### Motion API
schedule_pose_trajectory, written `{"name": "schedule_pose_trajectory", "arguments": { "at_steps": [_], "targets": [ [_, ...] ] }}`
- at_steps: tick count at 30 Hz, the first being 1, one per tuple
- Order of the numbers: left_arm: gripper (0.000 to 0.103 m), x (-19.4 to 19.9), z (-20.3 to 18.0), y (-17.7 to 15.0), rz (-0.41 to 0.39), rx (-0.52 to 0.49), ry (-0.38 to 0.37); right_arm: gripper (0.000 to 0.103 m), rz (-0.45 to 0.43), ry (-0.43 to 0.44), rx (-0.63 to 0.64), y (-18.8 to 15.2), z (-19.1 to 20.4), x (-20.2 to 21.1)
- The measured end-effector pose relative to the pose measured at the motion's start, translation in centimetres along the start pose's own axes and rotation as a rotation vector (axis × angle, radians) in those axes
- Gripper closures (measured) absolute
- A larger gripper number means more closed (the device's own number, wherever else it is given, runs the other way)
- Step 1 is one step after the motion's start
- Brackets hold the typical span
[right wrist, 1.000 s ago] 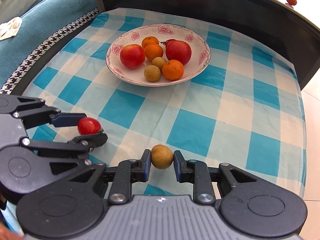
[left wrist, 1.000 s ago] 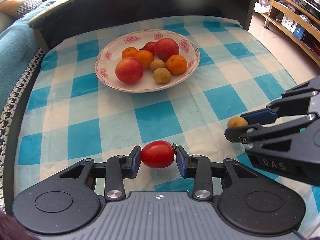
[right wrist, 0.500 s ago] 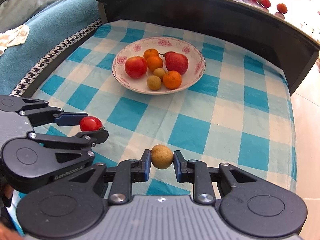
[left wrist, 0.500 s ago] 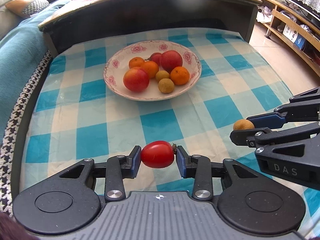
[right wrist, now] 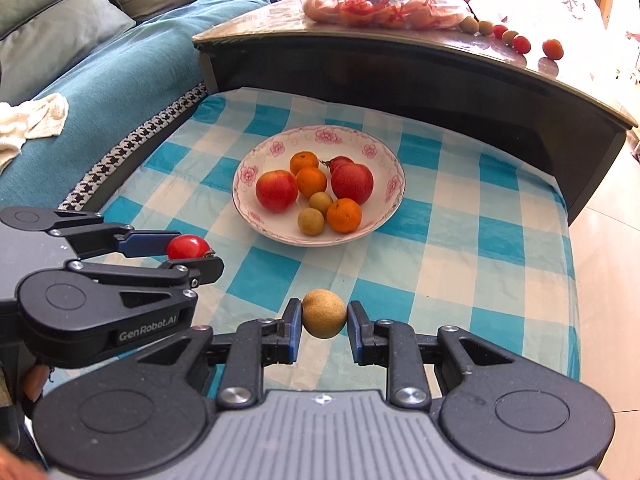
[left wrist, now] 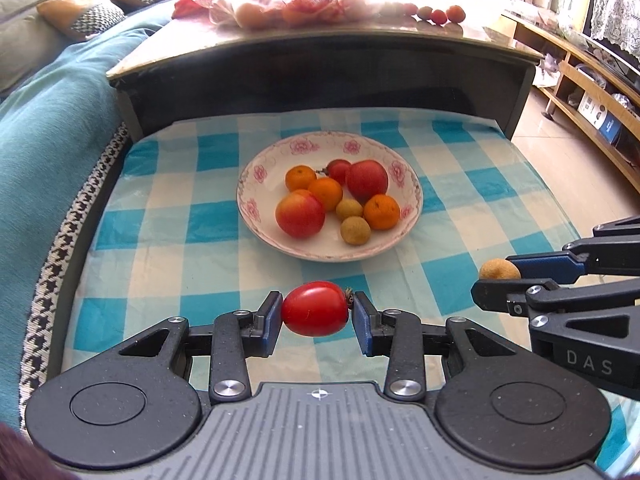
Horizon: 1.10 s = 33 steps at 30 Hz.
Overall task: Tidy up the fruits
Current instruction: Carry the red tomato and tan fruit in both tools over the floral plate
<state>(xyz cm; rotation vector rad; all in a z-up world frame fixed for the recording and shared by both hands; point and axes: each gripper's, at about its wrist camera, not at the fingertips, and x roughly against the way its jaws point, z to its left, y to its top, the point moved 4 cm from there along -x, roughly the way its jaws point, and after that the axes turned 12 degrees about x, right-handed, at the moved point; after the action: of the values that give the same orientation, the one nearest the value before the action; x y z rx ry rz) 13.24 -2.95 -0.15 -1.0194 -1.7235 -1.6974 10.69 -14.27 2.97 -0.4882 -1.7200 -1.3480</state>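
My left gripper (left wrist: 316, 316) is shut on a red cherry tomato (left wrist: 315, 309), held above the checked cloth. It also shows in the right wrist view (right wrist: 192, 254) at the left with the tomato (right wrist: 187, 246). My right gripper (right wrist: 324, 322) is shut on a tan longan (right wrist: 323, 313); it shows in the left wrist view (left wrist: 496, 280) at the right with the longan (left wrist: 498, 270). A flowered white bowl (left wrist: 256, 168) (right wrist: 384, 168) farther back holds apples, oranges, longans and a small tomato.
The blue-and-white checked cloth (left wrist: 160, 236) covers a low shelf under a dark tabletop (left wrist: 320, 40). On the tabletop lie a plastic bag of fruit (right wrist: 380, 0) and loose small fruits (right wrist: 520, 42). A teal-covered sofa (right wrist: 100, 72) lies left, floor right.
Both grippers have pulled back and risen from the bowl, each still holding its fruit. The bowl looks smaller and the tabletop above has come into view.
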Motion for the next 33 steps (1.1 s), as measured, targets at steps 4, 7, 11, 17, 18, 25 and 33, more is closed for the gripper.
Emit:
{"name": "schedule_pose_trajectory", "arguments": {
  "at_steps": [4,7,11,17,18,25,33],
  "targets": [
    [0.058,0.3,-0.3,1.1,-0.018,0.005,-0.001,0.077,-0.009,-0.008,0.001,0.7,0.0,0.1],
    [0.058,0.5,-0.6,2.3,-0.038,0.01,-0.006,0.077,-0.027,-0.008,-0.003,1.8,-0.3,0.3],
    [0.058,0.1,-0.8,3.5,-0.046,0.023,-0.006,0.076,-0.042,-0.005,-0.016,3.2,-0.7,0.1],
    [0.058,-1.0,-0.5,4.7,-0.036,0.038,0.001,0.076,-0.036,-0.008,-0.032,4.6,-1.5,-1.2],
    [0.058,-1.2,-0.5,4.8,-0.036,0.04,0.002,0.076,-0.035,-0.01,-0.034,4.8,-1.6,-1.4],
    [0.058,-2.2,-0.3,5.8,-0.026,0.046,0.012,0.076,-0.025,-0.007,-0.041,5.9,-2.4,-2.6],
    [0.058,-3.6,-0.2,6.7,0.005,0.045,0.023,0.076,0.012,0.002,-0.044,6.7,-3.1,-4.1]
  ]
}}
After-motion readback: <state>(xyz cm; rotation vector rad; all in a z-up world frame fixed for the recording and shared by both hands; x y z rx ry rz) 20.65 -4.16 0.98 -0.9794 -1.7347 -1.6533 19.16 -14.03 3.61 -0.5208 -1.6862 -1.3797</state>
